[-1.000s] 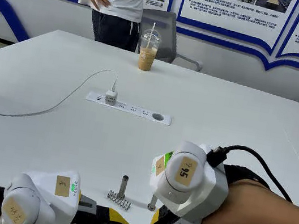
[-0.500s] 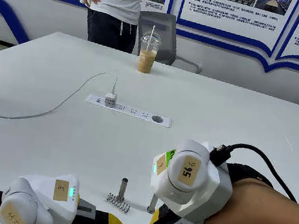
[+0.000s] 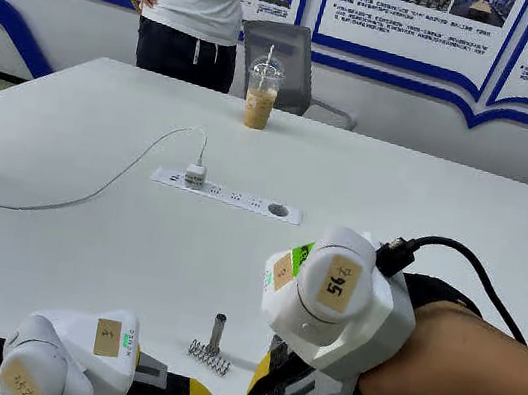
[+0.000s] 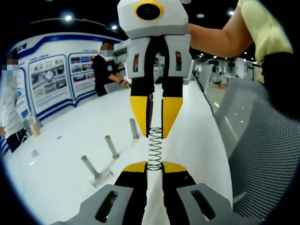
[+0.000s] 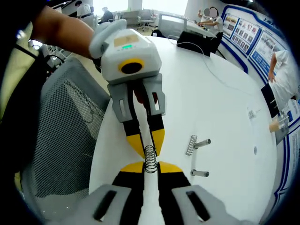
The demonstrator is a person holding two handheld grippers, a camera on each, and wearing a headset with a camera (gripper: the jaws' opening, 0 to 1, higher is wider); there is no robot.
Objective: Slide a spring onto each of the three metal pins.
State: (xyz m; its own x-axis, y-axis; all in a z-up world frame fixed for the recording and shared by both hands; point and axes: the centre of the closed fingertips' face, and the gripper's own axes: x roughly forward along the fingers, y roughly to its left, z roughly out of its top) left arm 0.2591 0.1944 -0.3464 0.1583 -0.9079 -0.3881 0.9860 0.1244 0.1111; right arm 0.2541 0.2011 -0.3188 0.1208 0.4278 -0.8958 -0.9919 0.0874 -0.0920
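Left gripper view: the left claw [image 4: 154,167] is clenched on the near end of a spring [image 4: 154,147]. The right claw [image 4: 156,125], at the top of the view, pinches the far end. The spring hangs in the air between the two claws, and its long axis runs from one claw to the other. In the head view that axis lies roughly level with the surface [image 3: 81,258] and across the person.

Three pins [image 4: 111,146] stand upright on the surface, left of the spring in this view and apart from it. Their row runs roughly alongside the spring. A second spring [image 4: 104,177] lies flat at the foot of the nearest pin.

Head view: a pin [image 3: 217,330] stands just beyond the claws.

Judgement: the spring axis crosses the pin axis, so the spring must be tipped upright, with an open end downward, before it can slide on. Neither claw is plainly nearer the row.
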